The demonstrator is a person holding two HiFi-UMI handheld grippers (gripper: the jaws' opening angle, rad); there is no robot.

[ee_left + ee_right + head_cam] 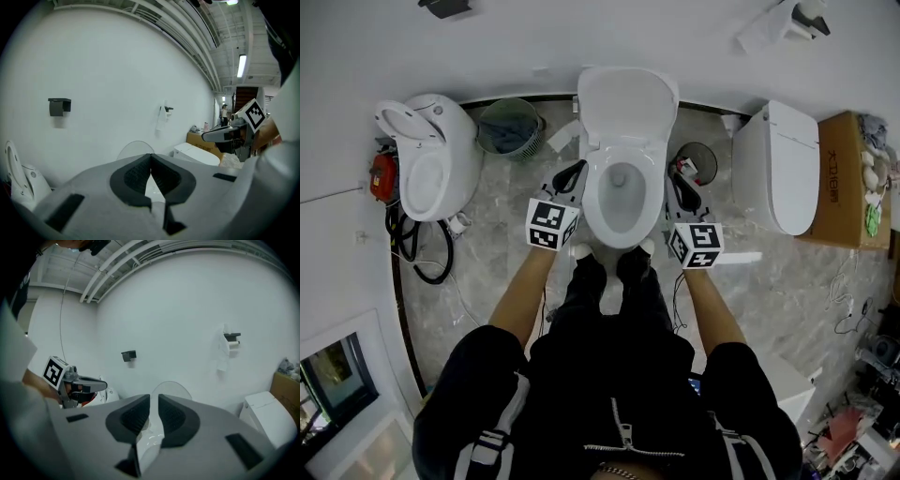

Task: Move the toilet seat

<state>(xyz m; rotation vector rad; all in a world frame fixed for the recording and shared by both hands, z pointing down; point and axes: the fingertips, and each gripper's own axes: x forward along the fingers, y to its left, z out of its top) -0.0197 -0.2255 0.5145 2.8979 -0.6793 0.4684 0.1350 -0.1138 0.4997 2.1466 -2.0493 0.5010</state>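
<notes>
**Fingers off the seat**

Left fingers (pixel 135 176) pressed together, right fingers (pixel 174 417) slightly spread, both empty. Toilet seat (pixel 592 192) seemingly lies on the bowl (pixel 619 211) between them. Risk: a thin pinch slips, seat slams. Only the head view shows the bowl; gripper views show the raised lid (pixel 133 149).

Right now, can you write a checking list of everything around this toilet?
Surface: grey marble floor.
Job's things: middle toilet, lid up; toilet seat looks down.
Clutter: bin, cardboard box.
Grippers: left gripper shut, empty; right gripper slightly open, empty; both beside the bowl.
Cables: black cables on the floor, left.
Surroundings: white wall; left toilet open, right toilet closed.
</notes>
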